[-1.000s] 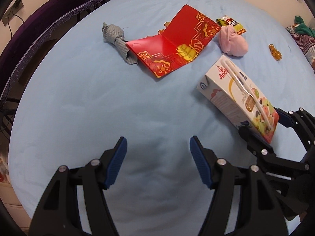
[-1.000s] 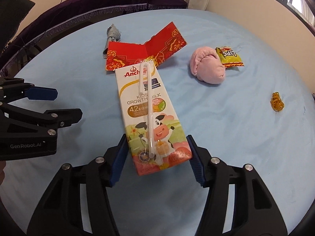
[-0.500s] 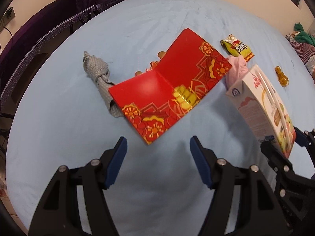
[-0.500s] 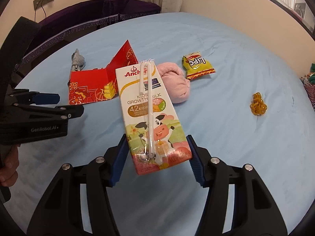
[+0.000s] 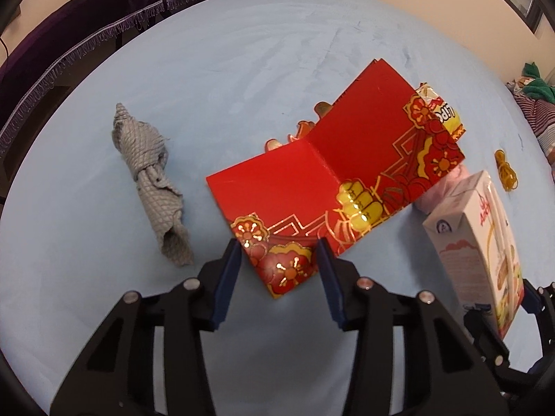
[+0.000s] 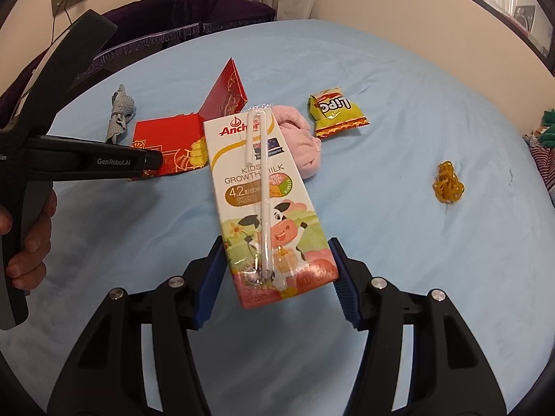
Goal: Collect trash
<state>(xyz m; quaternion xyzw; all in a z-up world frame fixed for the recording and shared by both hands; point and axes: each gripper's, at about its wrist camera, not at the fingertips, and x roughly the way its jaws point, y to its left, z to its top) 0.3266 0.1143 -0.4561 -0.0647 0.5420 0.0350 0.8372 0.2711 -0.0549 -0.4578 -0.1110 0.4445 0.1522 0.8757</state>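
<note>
Trash lies scattered on the blue bedsheet [image 6: 399, 69]. The right gripper [image 6: 275, 270] is clamped on the Anchor milk carton [image 6: 267, 204], lifted. The left gripper [image 5: 277, 270], jaws apart, straddles the near corner of the red envelope card [image 5: 333, 180]. Likely next: close on it. At 9 o'clock lies a grey cloth [image 5: 152, 180]; a snack packet [image 6: 334, 111] sits at 1 o'clock.

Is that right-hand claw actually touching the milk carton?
Touching. The right wrist view shows the right gripper with both blue jaws pressed flat against the milk carton's sides, no gap, holding it above the blue sheet.
</note>
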